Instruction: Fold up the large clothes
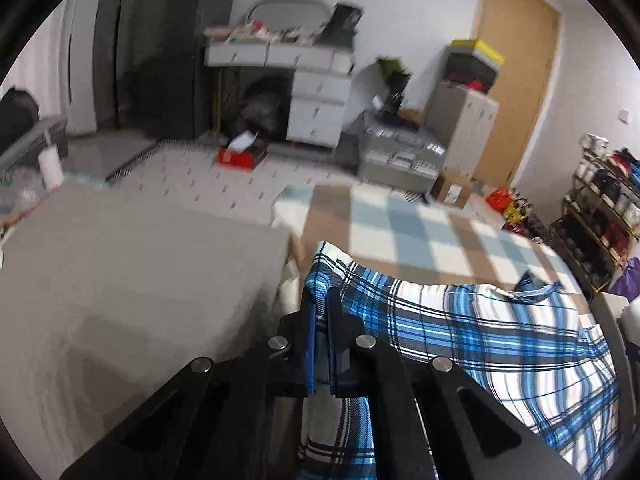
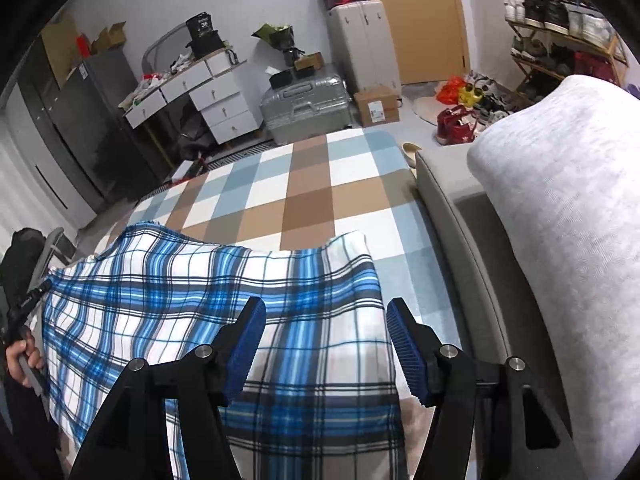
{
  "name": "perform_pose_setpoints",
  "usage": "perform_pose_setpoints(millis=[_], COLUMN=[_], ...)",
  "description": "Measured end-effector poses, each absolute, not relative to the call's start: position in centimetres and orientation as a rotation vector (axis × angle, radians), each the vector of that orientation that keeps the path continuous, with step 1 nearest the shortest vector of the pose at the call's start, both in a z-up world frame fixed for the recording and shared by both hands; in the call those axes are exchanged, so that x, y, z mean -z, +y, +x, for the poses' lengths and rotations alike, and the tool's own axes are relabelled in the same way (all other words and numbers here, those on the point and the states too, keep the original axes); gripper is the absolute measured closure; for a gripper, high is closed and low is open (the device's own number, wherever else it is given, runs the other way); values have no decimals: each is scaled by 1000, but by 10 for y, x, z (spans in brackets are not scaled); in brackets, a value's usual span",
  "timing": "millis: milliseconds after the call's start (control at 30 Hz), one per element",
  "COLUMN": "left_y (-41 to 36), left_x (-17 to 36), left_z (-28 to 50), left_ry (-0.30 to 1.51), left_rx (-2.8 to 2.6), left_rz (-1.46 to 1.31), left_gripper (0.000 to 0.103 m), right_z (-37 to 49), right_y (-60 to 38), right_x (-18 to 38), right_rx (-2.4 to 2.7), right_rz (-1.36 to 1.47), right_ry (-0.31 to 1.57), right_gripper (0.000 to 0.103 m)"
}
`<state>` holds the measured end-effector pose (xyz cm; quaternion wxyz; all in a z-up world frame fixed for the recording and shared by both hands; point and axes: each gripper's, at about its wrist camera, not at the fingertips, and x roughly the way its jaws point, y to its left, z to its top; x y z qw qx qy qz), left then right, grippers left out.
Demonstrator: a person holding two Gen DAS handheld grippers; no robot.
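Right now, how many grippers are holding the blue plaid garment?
1. The left gripper is shut on the blue plaid garment's edge; the right gripper hangs open above it.

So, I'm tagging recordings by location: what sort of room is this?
Most likely a lived-in bedroom or studio flat: a checked bedspread under the plaid garment, a white drawer desk against the wall, and a loaded shoe rack beside the wooden door.

A bed with a checked brown, blue and white cover (image 2: pixel 308 184) carries the blue plaid garment (image 2: pixel 224 292) spread beneath the right hand-held gripper (image 2: pixel 326 344).
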<state>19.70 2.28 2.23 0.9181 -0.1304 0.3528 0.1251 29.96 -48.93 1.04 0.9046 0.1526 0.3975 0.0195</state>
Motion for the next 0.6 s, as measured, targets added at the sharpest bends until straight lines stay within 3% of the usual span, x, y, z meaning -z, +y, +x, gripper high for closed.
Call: perform_pose_setpoints(millis=[100,133,200,233,267,600], left_y=[31,28,27,25,23,-4], left_x=[-1,0,1,-1,-4,-7], left_z=[203,204,193,185,174,80], left_ry=[848,871,904,895,870,898], left_rx=[-281,-282,-257,-235,-208,-137], left_rz=[-333,-343,-385,-400,-411,-292], left_gripper=[101,96,76,59,52,51], right_z=[296,291,278,270,261,141], right_y=[-484,-481,-477,-476,-475,-478], right_x=[-9,-10,-11,-12,-12,1], right_rx=[-31,-30,-29,-27,-25,93], right_rz=[308,299,285,282,283,429], right_ry=[831,831,822,818,813,753], right_gripper=[40,40,40,40,40,34])
